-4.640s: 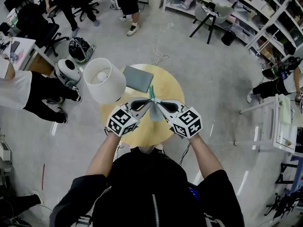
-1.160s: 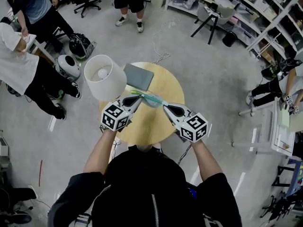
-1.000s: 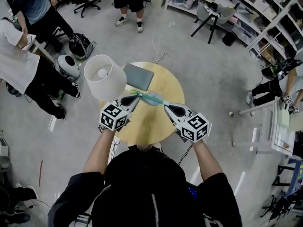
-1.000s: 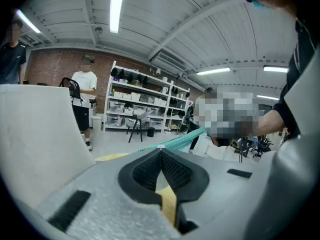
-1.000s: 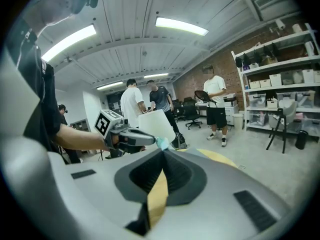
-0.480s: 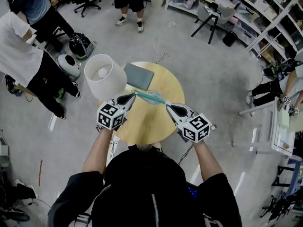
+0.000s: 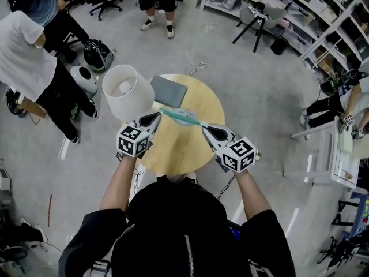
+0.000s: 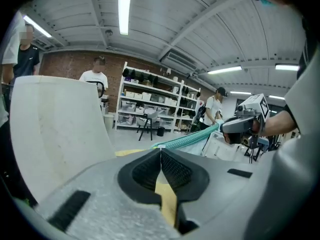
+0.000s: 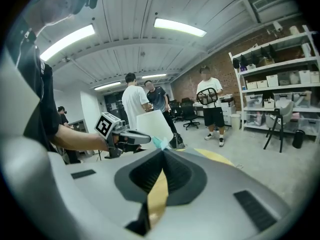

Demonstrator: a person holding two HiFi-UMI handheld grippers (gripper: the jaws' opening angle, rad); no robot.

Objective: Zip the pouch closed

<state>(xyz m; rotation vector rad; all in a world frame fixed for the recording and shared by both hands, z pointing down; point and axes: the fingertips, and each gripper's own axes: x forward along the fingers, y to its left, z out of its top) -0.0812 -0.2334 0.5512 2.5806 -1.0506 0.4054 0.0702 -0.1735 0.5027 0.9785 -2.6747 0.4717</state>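
A teal pouch (image 7: pixel 181 118) hangs stretched level between my two grippers over the round wooden table (image 7: pixel 184 149). My left gripper (image 7: pixel 159 113) pinches the pouch's left end, where the zip line ends; its jaws are starting to open, though the pads still meet on it. My right gripper (image 7: pixel 202 127) is shut on the right end. In the left gripper view the pouch's (image 8: pixel 190 138) top edge runs from my left gripper's tips (image 8: pixel 161 149) across to the right gripper (image 8: pixel 223 128). In the right gripper view only a teal corner of the pouch (image 9: pixel 159 143) shows past my right gripper's tips (image 9: pixel 162 150).
A white lamp shade (image 7: pixel 127 94) stands at the table's left edge, close to my left gripper. A grey flat pad (image 7: pixel 169 93) lies at the table's far side. People stand at the left and at the back; shelves (image 7: pixel 300 16) line the right.
The grippers, earlier close together with the pouch hanging between them, now stand apart. My left gripper has slid left along the pouch's top toward the lamp shade. The right gripper held still.
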